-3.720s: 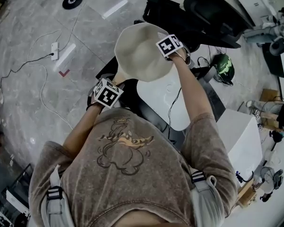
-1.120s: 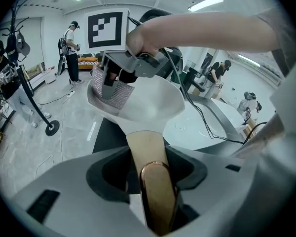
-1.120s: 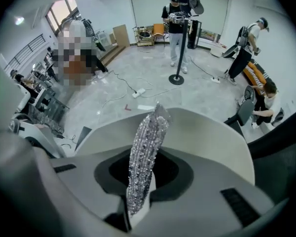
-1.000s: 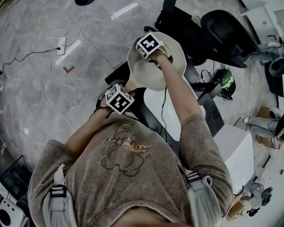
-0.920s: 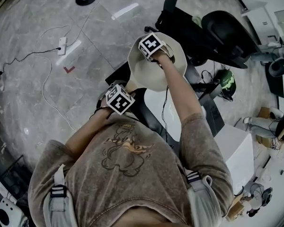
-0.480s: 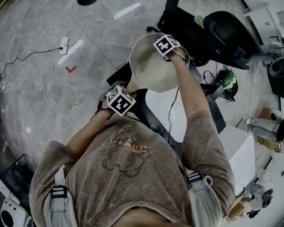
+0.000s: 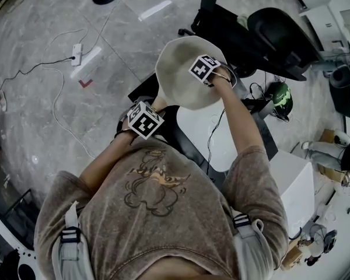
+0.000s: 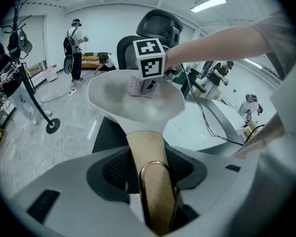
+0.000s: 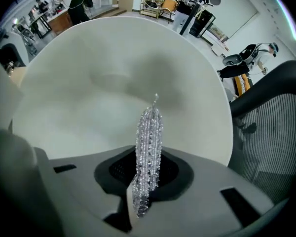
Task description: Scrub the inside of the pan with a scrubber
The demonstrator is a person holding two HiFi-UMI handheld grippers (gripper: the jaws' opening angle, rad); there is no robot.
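The left tongs (image 8: 156, 186) grip the pan (image 7: 176, 69) by its handle (image 8: 147, 147). The right tongs (image 9: 147, 181) are clamped on the scrubber (image 9: 151, 130), inside the pan.

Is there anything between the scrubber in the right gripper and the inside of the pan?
Nothing visible does. The right gripper is shut on the scrubber, which sits at the bare inside of the pan; the left gripper holds the handle.
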